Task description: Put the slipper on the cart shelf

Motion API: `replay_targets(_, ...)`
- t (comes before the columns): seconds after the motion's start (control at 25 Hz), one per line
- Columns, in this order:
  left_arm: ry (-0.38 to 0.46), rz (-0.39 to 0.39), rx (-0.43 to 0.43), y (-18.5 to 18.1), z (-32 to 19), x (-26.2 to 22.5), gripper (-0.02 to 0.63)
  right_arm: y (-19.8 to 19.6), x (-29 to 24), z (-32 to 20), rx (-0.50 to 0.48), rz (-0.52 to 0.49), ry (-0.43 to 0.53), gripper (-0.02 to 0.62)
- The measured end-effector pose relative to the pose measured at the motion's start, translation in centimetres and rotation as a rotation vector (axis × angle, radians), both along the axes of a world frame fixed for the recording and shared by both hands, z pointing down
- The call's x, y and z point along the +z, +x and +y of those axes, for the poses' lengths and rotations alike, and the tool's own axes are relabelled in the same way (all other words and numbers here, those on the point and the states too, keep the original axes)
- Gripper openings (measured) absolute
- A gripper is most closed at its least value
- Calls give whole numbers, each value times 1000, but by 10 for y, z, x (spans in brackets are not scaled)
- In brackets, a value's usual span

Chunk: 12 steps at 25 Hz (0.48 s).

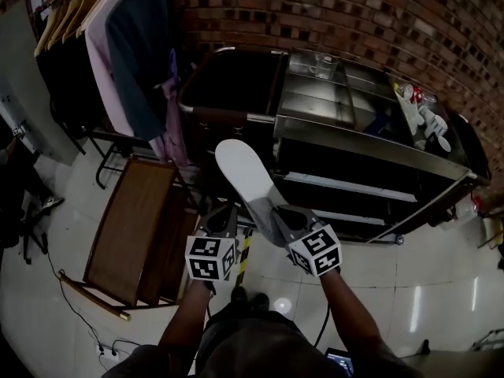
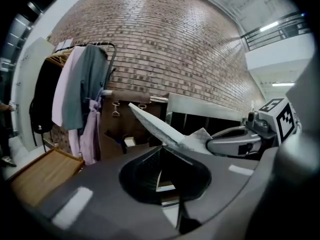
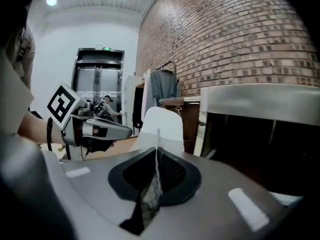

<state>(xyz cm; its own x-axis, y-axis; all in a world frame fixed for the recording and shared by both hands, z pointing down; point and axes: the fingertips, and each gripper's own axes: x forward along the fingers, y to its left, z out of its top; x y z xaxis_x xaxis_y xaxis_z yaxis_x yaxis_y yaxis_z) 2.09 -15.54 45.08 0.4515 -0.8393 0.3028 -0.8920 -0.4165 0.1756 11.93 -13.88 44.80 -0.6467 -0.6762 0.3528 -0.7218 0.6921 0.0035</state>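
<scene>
My right gripper (image 1: 276, 215) is shut on a white slipper (image 1: 244, 176) and holds it up with the sole tilted toward the steel cart (image 1: 354, 124). In the right gripper view a thin edge of the slipper (image 3: 162, 124) is pinched between the pads of the right gripper (image 3: 157, 151). The cart's dark lower shelves (image 1: 346, 187) lie just beyond the slipper. My left gripper (image 1: 223, 211) hangs close beside it on the left, shut with nothing seen between its pads. In the left gripper view the slipper (image 2: 155, 126) slants just past the tips of the left gripper (image 2: 161, 151).
A clothes rack (image 1: 118, 46) with hanging garments stands at the left by the brick wall. A wooden folding frame (image 1: 130, 227) lies on the tiled floor at lower left. A dark cabinet (image 1: 228, 85) adjoins the cart. Small items (image 1: 421, 109) sit on the cart's top right.
</scene>
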Motion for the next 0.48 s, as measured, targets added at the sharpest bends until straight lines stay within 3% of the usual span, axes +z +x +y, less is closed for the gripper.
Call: replay_targets(0.48,-12,10,390,146,-10,4,7,145,17,39,402,58,-49,8)
